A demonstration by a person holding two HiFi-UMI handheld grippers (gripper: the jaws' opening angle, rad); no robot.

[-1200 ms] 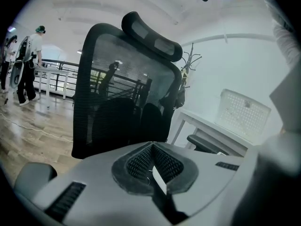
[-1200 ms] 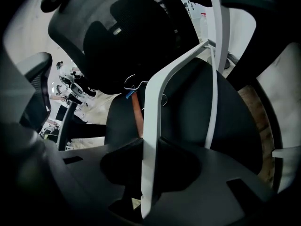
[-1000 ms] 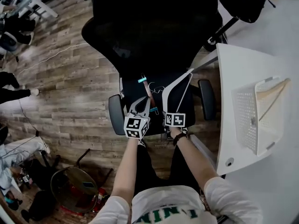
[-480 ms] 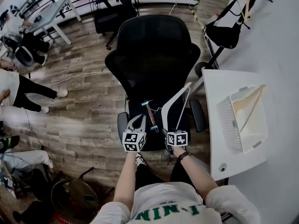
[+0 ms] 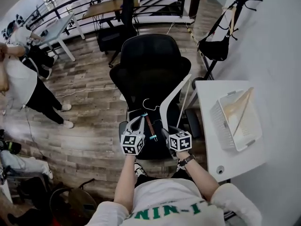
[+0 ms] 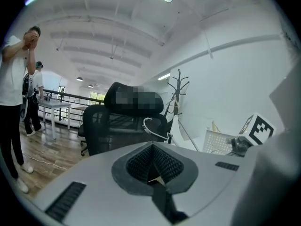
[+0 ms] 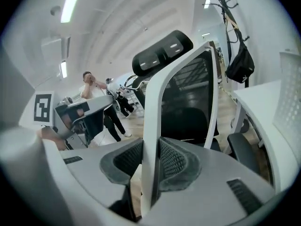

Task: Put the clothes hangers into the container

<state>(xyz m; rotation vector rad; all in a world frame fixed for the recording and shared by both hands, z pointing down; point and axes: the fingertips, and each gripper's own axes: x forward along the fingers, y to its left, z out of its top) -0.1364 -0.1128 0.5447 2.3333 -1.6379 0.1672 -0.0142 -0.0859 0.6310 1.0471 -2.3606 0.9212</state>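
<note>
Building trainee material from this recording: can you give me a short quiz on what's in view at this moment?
1. True or false: the right gripper is shut on a white hanger.
2. Where does the white basket stand? A on the chair; B on the white table; C on the floor.
3. Fill in: the hanger lying in the basket is ____ in colour.
Key: 1 true; 2 B; 3 tan.

White plastic hanger (image 5: pixel 176 92) held upright; brown hanger (image 5: pixel 148 125) with teal clips and wire hook just beside it; white perforated container (image 5: pixel 218 124) on the counter (image 5: pixel 207 149), wooden hanger (image 5: pixel 242 111) inside
</note>
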